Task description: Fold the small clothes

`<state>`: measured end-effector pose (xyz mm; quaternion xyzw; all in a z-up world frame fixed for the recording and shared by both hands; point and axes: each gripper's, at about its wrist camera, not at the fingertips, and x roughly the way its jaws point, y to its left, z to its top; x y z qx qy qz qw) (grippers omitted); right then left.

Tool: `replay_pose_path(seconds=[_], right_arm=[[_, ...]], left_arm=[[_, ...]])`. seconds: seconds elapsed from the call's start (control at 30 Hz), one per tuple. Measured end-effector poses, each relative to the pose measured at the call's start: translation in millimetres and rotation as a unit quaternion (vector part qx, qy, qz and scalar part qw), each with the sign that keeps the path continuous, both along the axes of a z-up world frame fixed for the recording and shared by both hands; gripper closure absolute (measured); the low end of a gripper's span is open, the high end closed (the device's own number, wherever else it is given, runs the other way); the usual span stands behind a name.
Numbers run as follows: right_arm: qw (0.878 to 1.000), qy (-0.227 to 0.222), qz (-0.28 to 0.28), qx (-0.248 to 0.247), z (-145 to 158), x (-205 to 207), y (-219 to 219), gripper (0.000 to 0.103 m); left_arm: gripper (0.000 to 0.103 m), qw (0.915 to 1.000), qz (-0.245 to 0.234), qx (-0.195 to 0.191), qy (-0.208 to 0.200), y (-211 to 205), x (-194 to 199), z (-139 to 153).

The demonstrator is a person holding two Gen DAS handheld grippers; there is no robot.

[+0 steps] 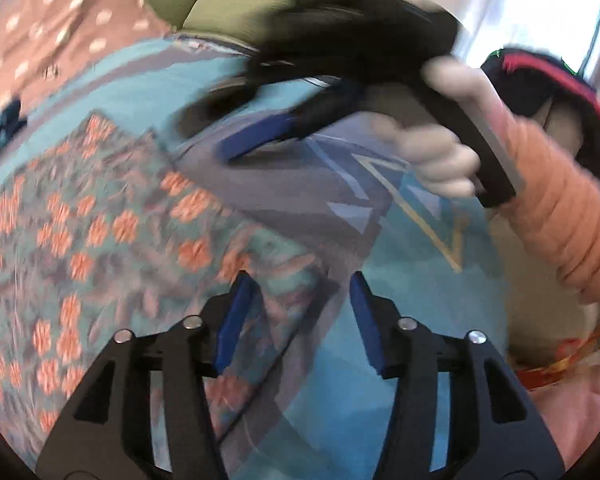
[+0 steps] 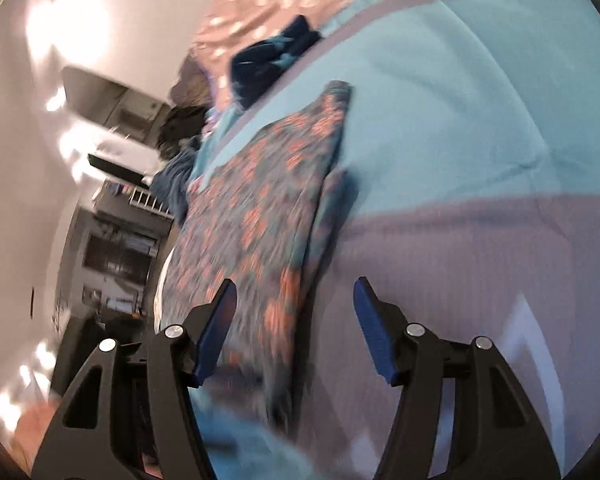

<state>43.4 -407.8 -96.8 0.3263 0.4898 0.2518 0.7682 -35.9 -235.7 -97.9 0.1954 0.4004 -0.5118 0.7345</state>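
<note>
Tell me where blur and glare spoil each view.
Left wrist view: the right gripper and the hand holding it are smeared by motion; the window is blown out. Right wrist view: the floral garment is blurred, and bright glare patches spot the wall.

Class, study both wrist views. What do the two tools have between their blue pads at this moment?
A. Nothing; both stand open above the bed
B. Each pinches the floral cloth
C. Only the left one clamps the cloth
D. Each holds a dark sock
A: the left tool and right tool both show a clear gap between their pads, with the folded grey cloth with orange flowers lying flat on the turquoise and grey bedspread beneath.
</note>
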Motion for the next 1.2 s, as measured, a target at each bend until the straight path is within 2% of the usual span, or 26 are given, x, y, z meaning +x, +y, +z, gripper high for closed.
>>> replay_pose_path(seconds=[0.1,0.17,0.2,0.23,0.33,0.4,0.47,0.57,0.7,0.73,0.9,1.0,1.07,1.13,1.2], right_arm=[[1.000,-0.013,-0.002,-0.028,-2,25,19,0.044],[0.998,-0.014,-0.016,-0.056,-3,43,29,0.085],[0.998,0.002,-0.025,-0.062,-7,51,32,0.097],[0.997,0.002,-0.035,-0.063,-5,53,35,0.097],[0.993,-0.039,-0.055,-0.101,15,47,35,0.098],[0.989,-0.019,-0.069,-0.129,2,54,28,0.098],[0.993,-0.008,-0.072,-0.095,-13,57,18,0.098],[0.994,-0.023,-0.077,-0.074,-10,48,12,0.096],[0.989,-0.039,-0.090,-0.112,7,18,4,0.090],[0.988,-0.047,-0.088,-0.114,11,5,2,0.089],[0.987,-0.061,-0.087,-0.122,14,-51,1,0.087],[0.981,-0.065,-0.092,-0.159,12,-79,8,0.081],[0.980,-0.066,-0.082,-0.171,9,-89,13,0.080],[0.978,-0.063,-0.085,-0.182,11,-91,16,0.080],[0.973,-0.072,-0.090,-0.202,22,-90,23,0.080]], left_arm=[[0.052,0.9994,0.006,-0.016,0.031,-2,9,-3],[0.052,0.9986,0.008,-0.025,0.046,0,12,-3],[0.052,0.9981,0.010,-0.030,0.053,1,14,-3],[0.052,0.9977,0.012,-0.033,0.058,3,15,-3],[0.052,0.9974,0.009,-0.038,0.061,3,15,-2],[0.052,0.9972,0.005,-0.040,0.063,5,15,-4],[0.052,0.9969,0.004,-0.043,0.066,5,16,-4],[0.052,0.9958,0.001,-0.055,0.073,10,14,-3],[0.051,0.9929,-0.017,-0.074,0.091,25,-1,0],[0.051,0.9938,-0.018,-0.071,0.084,25,-1,-3],[0.051,0.9933,0.002,-0.072,0.091,36,-7,2],[0.047,0.9934,0.046,-0.074,0.075,65,-6,13],[0.046,0.9897,0.094,-0.085,0.066,97,-3,21],[0.045,0.9817,0.152,-0.099,0.057,134,1,27],[0.045,0.9677,0.219,-0.117,0.046,179,2,36]])
